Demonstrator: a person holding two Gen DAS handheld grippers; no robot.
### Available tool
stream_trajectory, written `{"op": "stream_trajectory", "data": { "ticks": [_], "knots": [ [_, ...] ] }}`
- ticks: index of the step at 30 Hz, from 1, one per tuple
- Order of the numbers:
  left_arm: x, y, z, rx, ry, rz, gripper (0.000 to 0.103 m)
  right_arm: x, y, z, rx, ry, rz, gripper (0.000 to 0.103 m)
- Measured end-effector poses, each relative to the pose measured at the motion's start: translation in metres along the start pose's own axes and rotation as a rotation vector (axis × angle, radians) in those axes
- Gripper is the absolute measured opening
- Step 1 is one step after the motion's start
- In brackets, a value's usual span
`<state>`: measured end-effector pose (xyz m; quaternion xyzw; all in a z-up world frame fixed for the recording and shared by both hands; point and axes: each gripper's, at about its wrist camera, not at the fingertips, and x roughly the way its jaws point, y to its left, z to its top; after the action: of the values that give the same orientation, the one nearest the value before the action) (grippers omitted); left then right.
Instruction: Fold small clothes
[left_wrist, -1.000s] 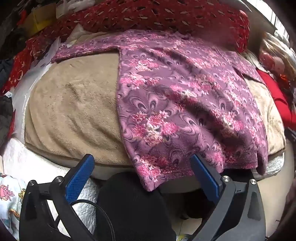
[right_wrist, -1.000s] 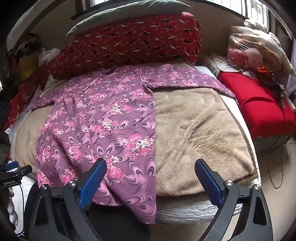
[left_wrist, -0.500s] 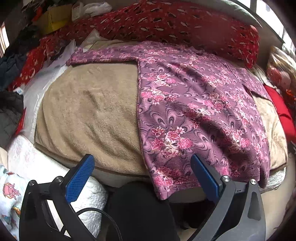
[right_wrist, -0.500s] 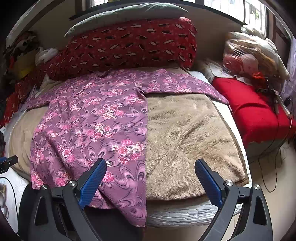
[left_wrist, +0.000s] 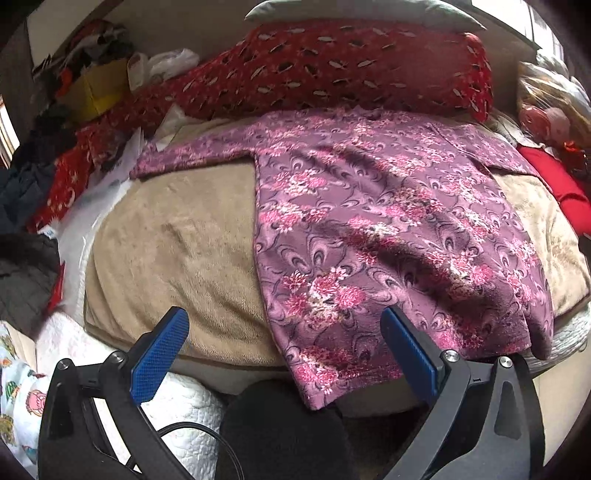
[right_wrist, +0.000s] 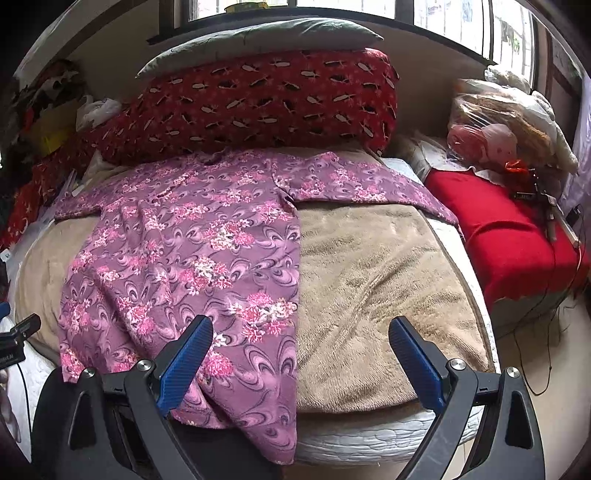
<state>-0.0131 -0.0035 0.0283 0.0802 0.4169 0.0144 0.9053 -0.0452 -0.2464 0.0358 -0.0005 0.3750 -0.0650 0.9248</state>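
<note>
both grippers, left gripper (left_wrist: 284, 343) & right gripper (right_wrist: 301, 350), wide apart, empty, above purple floral top (right_wrist: 192, 251) w/o touching.

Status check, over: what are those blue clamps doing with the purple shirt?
Left gripper and right gripper open, empty. Purple floral shirt spread flat, unfolded, hem overhanging. Nothing on it.

This is a bedroom in a home. A bed (right_wrist: 388, 280) covered with a tan fleece blanket fills the middle, with a long red patterned pillow (right_wrist: 258, 99) and a grey pillow (right_wrist: 258, 35) at its head under a window (right_wrist: 354, 7). Heaps of clothes (left_wrist: 33, 173), plastic bags (right_wrist: 491, 122) and a red cushion (right_wrist: 513, 229) crowd both sides.
</note>
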Motion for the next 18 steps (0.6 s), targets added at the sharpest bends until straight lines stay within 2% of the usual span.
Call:
{"op": "stream_trajectory", "data": {
  "ticks": [5,18],
  "knots": [
    [-0.005,-0.007,0.0,0.024,-0.009,-0.003,0.103,-0.002,0.0,0.002,0.007,-0.018,0.003,0.096],
    [-0.019,-0.013,-0.005,0.011,-0.019,-0.032,0.103,-0.02,-0.003,-0.003,0.015,-0.054,-0.001,0.096]
  ]
}}
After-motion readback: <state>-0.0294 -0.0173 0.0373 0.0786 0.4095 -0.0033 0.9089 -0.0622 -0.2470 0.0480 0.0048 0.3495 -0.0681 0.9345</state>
